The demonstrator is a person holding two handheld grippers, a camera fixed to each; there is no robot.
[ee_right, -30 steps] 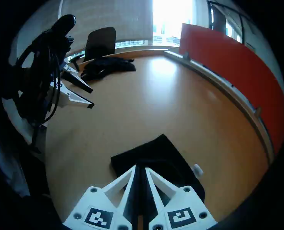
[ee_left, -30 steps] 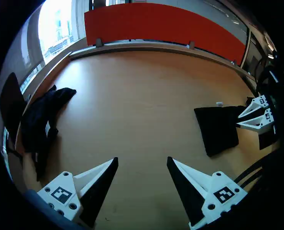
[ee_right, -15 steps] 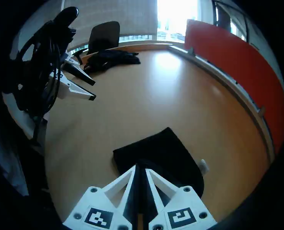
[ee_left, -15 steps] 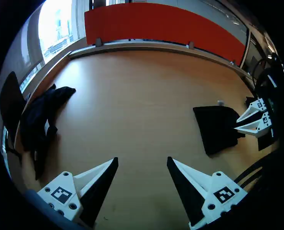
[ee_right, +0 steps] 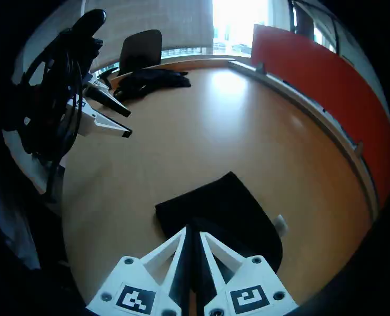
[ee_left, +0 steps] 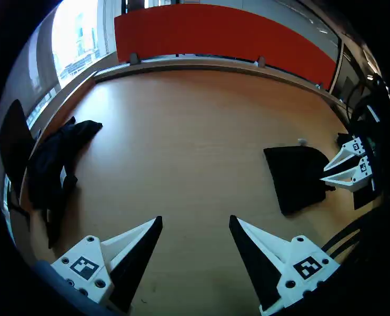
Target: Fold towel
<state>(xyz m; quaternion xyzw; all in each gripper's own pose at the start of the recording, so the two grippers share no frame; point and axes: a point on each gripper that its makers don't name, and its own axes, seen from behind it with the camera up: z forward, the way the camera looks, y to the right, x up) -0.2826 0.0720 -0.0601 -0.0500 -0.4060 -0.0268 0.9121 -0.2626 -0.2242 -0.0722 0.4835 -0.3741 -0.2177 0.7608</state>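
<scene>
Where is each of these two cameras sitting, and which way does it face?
Left gripper view: rides the left tool, facing across the table to a red partition; its open fingers show.
Right gripper view: rides the right tool, facing a chair; its fingers pinch the black towel.
Shared: table, black towel, red partition, each other's tool.

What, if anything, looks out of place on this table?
A crumpled dark garment lies heaped at the far corner of the table by the chair, and a small white object sits beside the black towel. Otherwise nothing stands out.
</scene>
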